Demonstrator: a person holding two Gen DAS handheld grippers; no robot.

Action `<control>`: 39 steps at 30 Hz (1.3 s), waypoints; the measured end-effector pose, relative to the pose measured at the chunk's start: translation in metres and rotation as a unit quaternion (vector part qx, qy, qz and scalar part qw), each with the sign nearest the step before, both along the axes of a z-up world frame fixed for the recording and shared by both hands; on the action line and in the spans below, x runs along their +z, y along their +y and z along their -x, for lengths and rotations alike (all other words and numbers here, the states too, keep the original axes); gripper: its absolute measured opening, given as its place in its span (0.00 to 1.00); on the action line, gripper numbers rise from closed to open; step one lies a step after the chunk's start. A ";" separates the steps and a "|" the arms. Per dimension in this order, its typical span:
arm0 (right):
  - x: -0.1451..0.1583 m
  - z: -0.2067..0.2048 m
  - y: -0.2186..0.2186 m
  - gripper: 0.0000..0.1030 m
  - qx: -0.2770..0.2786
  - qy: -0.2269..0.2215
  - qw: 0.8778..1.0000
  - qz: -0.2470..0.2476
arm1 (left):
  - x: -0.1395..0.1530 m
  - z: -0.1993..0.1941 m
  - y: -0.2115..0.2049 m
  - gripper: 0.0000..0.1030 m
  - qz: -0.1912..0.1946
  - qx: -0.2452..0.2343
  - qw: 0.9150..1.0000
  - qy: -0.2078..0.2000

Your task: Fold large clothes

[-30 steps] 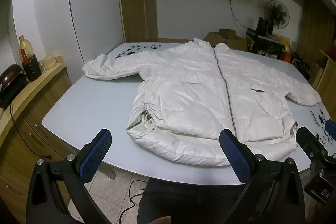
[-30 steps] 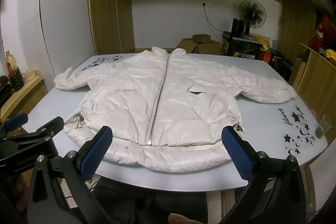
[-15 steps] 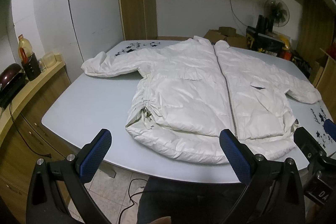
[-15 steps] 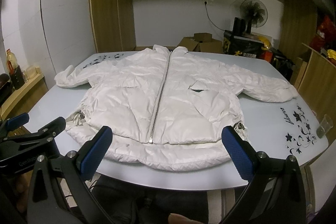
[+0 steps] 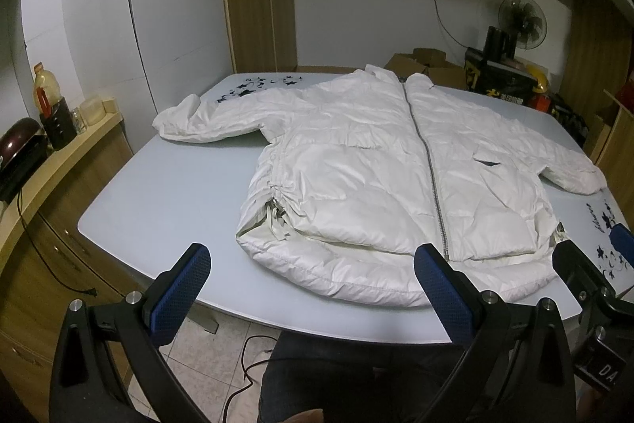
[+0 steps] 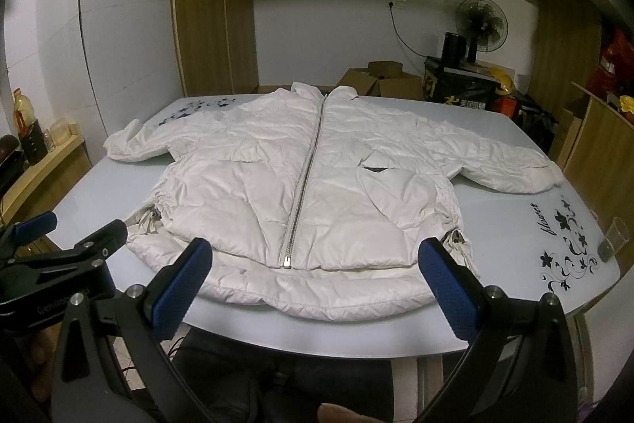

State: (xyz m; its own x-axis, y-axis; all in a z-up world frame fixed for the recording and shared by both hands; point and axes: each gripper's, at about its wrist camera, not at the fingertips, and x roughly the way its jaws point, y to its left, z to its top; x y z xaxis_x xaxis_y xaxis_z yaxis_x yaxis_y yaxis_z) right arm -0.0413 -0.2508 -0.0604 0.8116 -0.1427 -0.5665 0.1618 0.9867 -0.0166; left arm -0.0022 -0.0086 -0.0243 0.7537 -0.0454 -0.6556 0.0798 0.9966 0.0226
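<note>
A white puffer jacket lies flat and zipped on the pale blue glass table, collar at the far side, hem toward me, both sleeves spread out. My left gripper hangs open above the table's near edge, in front of the hem's left half. My right gripper is open too, just short of the hem near the zipper's lower end. Neither touches the jacket. Each gripper shows at the edge of the other's view.
A wooden counter with an oil bottle and jars runs along the left. Cardboard boxes, a black case and a fan stand behind the table. A plastic cup sits at the table's right edge. My legs are below.
Both views have tipped slightly, so the jacket sits a little lower in the frames; the grippers stay open and the jacket has not moved.
</note>
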 end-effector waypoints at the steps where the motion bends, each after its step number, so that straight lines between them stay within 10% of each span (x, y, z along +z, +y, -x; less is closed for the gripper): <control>1: 0.000 0.000 0.000 1.00 0.000 0.000 1.000 0.000 | 0.000 0.000 0.000 1.00 0.000 0.000 1.000 0.000; 39: -0.001 0.000 0.004 1.00 0.002 0.002 1.000 0.001 | -0.005 0.004 0.001 1.00 0.001 0.001 1.000 0.003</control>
State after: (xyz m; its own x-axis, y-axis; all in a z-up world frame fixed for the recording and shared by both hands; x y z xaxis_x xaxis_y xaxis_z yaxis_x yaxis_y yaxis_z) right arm -0.0410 -0.2471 -0.0615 0.8103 -0.1410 -0.5688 0.1587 0.9872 -0.0187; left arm -0.0059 -0.0074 -0.0289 0.7494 -0.0457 -0.6605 0.0787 0.9967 0.0204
